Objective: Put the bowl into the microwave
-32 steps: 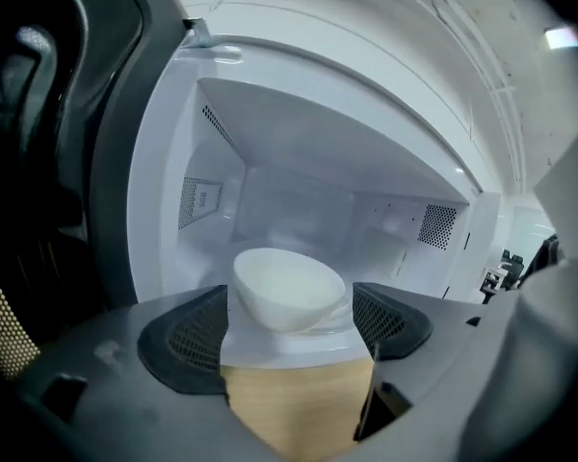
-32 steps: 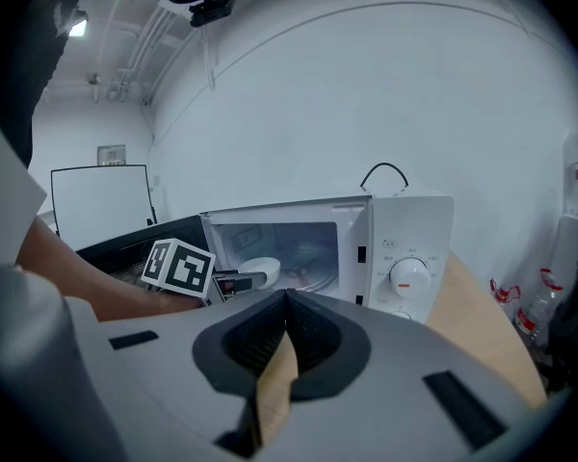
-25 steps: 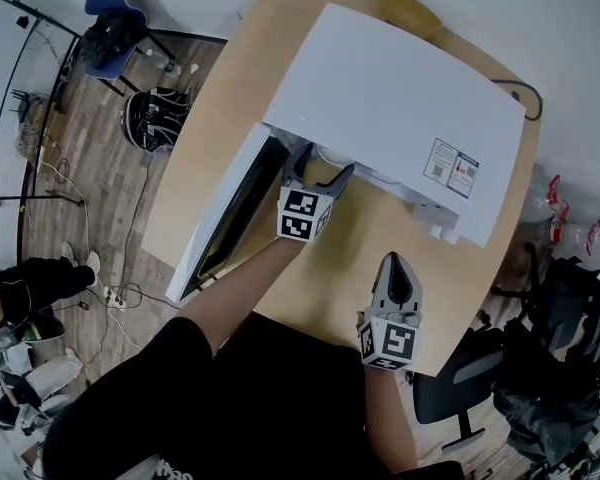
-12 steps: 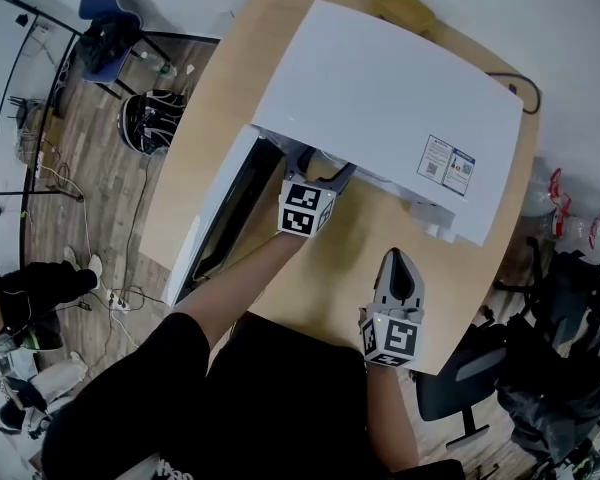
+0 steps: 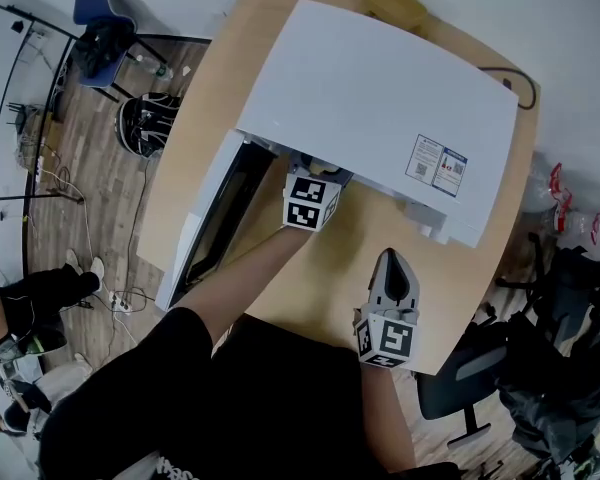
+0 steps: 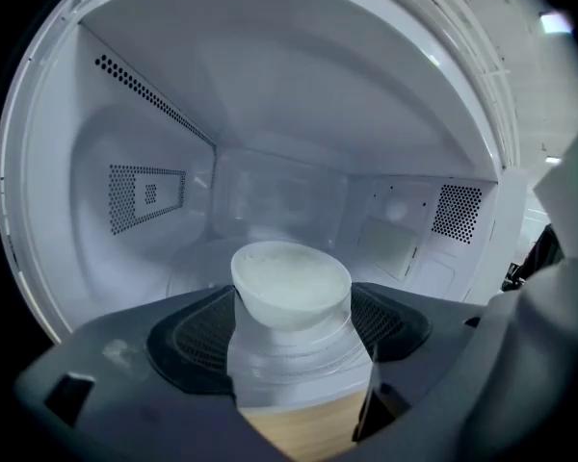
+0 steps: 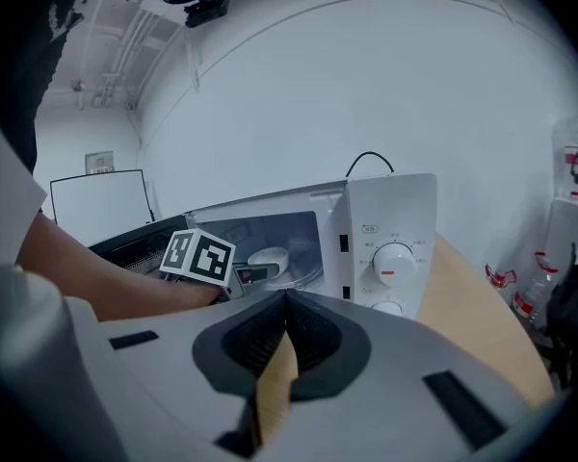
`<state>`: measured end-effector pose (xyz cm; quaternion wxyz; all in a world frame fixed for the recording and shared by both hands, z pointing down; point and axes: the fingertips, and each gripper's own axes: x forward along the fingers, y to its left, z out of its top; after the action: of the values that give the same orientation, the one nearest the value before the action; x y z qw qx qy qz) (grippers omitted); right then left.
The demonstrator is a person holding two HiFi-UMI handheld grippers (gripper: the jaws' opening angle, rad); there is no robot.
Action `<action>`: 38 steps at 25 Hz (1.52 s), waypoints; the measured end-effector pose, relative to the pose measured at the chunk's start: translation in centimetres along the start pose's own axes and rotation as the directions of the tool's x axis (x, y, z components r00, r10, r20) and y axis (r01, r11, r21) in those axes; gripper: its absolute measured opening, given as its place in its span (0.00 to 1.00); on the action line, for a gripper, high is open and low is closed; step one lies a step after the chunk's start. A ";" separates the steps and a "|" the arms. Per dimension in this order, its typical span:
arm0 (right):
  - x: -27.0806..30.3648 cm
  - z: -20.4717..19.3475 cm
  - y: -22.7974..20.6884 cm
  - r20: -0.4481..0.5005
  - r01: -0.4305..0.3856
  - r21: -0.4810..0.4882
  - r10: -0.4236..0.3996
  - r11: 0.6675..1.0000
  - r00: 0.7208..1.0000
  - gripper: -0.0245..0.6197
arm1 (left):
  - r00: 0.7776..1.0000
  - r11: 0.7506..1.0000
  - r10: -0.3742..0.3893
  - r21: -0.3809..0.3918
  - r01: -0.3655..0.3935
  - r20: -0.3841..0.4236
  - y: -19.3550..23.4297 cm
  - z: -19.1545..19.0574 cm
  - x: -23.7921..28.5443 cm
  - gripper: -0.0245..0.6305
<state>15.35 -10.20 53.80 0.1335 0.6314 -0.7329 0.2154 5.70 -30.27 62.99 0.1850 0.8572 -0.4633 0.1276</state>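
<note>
left tool clenched on bowl, just inside microwave opening, probably for set-down. right tool closed empty, parked clear of microwave front.

**Mostly ones, a few twos**

There were two grippers, left and right. One bowl sat between the left one's jaws. One microwave stood ahead of both, with one door and two dials. There was one table and two chairs: blue far left, black right.
</note>
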 end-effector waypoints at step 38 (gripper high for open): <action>-12.0 0.7 8.1 0.147 0.058 -0.051 -0.050 0.997 0.988 0.12 | 0.993 0.994 -0.100 -0.040 0.102 0.060 -3.3 2.5 -20.3 0.61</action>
<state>9.46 0.81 46.42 0.1028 0.6610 -0.7291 0.1446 -2.33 -14.58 52.17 0.1959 0.8788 -0.4272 0.0832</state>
